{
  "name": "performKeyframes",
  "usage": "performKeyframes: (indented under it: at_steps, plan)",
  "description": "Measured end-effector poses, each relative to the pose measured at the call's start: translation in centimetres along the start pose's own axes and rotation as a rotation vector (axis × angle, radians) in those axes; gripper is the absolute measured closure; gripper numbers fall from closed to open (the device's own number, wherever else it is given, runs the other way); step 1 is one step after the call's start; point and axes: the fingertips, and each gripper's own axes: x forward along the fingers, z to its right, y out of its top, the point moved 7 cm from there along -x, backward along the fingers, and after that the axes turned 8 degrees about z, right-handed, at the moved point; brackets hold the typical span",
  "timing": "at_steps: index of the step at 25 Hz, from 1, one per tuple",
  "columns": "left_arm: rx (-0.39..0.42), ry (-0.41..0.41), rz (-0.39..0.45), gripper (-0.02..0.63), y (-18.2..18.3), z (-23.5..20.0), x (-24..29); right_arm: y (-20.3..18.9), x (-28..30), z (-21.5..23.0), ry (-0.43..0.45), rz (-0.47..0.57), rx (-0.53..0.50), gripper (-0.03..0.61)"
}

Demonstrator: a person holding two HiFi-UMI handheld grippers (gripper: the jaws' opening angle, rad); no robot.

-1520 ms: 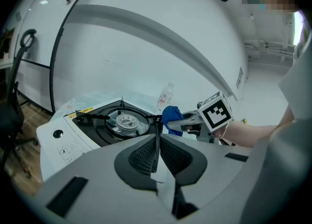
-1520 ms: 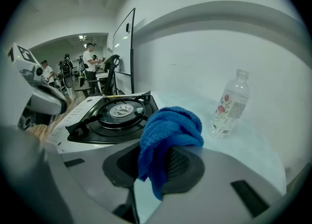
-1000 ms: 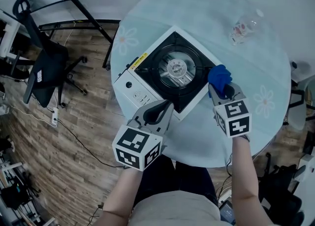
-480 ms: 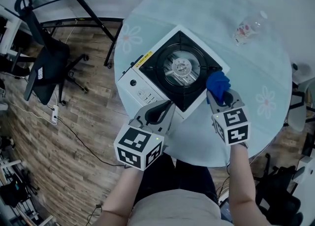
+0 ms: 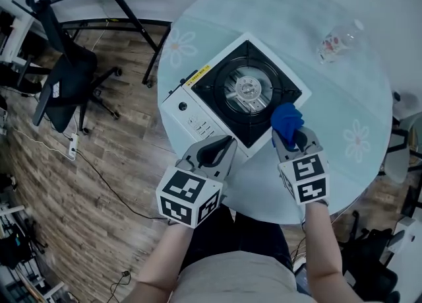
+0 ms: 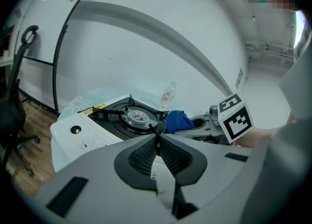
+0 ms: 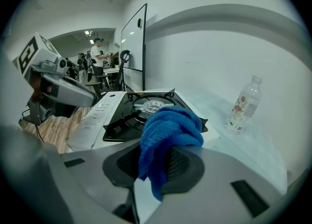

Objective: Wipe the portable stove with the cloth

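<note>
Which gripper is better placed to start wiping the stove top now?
Right, probably. The right gripper is shut on the blue cloth, at the portable stove's near right edge. The left gripper is shut and empty by the front edge, with nothing to wipe with.

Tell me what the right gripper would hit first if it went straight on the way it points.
Probably the portable stove: the right gripper, shut on the blue cloth, points at its black top's near corner, so the cloth would touch there first.
</note>
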Motion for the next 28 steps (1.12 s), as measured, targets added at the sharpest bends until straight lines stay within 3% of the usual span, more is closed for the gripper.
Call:
performKeyframes:
  at_steps: [21,28]
  plan:
    - [-0.036,0.075,0.011,0.575,-1.5,-0.3,-1.9,-0.1,-1.0,-5.3,0.165,0.022,-0.103,0.482]
    - [-0.044,0.096,0.01,0.575,-2.0,-0.7,-2.9,-0.4,-1.6,-6.7,0.167,0.078,-0.171,0.482]
